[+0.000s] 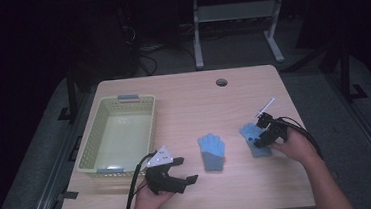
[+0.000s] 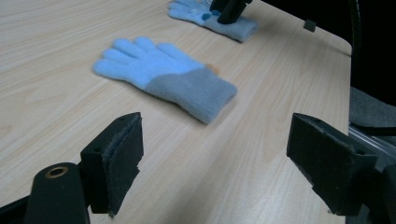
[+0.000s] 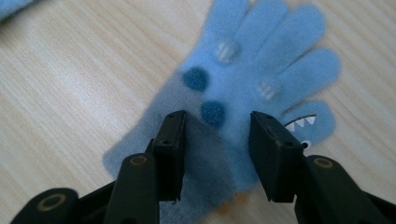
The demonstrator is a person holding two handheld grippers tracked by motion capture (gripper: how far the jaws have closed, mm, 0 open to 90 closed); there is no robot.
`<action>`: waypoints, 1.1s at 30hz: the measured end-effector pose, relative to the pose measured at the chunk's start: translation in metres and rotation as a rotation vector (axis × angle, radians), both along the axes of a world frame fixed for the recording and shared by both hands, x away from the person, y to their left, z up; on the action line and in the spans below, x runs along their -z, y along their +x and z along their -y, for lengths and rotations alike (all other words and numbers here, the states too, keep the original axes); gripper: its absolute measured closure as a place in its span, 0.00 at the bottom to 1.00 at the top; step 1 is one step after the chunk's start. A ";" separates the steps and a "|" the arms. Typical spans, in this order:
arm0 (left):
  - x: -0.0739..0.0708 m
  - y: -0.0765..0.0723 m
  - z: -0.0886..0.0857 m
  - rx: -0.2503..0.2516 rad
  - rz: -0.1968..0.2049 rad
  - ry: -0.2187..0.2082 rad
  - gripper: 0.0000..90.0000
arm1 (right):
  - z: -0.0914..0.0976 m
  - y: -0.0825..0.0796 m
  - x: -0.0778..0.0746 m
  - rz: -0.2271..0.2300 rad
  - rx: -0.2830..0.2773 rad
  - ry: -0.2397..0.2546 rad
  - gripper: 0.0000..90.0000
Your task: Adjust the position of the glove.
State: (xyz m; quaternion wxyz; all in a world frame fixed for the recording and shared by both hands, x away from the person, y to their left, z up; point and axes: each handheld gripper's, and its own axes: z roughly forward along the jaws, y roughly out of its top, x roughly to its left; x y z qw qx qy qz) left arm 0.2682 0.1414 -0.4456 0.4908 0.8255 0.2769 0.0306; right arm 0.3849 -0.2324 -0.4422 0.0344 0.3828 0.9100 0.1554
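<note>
R claw [image 3: 217,154] half-narrowed astride blue knit monster-face glove [image 3: 261,79] nr desk's right edge; centre on cuff, pinch both layers. L claw [image 2: 212,163] wide, empty.

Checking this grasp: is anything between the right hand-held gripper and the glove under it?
Nothing visible. The right hand-held gripper sits directly over the spotted glove, jaws straddling its grey cuff with only fabric between them. The other glove lies apart on the table.

Lighting/quality: high view dim overall, room beyond my bench [image 1: 183,99] near black; light from overhead, faint glare patch in basket [image 1: 120,129] floor. Soft shadows beside glove [image 2: 163,77]. Both gripper views brighter, w/ slight softness; my right hand-held gripper [image 3: 217,154] close-up blurs the far fingertips of 2nd glove [image 3: 261,65].
</note>
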 end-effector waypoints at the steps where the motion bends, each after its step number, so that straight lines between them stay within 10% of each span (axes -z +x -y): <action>1: 0.000 -0.001 0.000 -0.001 0.000 -0.003 0.20 | 0.000 0.000 0.000 0.002 -0.002 -0.003 0.63; 18: -0.001 0.000 -0.001 -0.001 -0.013 -0.018 0.20 | 0.000 0.005 -0.002 -0.041 0.118 -0.006 0.89; 33: -0.003 0.000 -0.005 -0.019 -0.005 -0.034 0.21 | -0.005 -0.006 -0.020 -0.040 0.164 0.029 0.91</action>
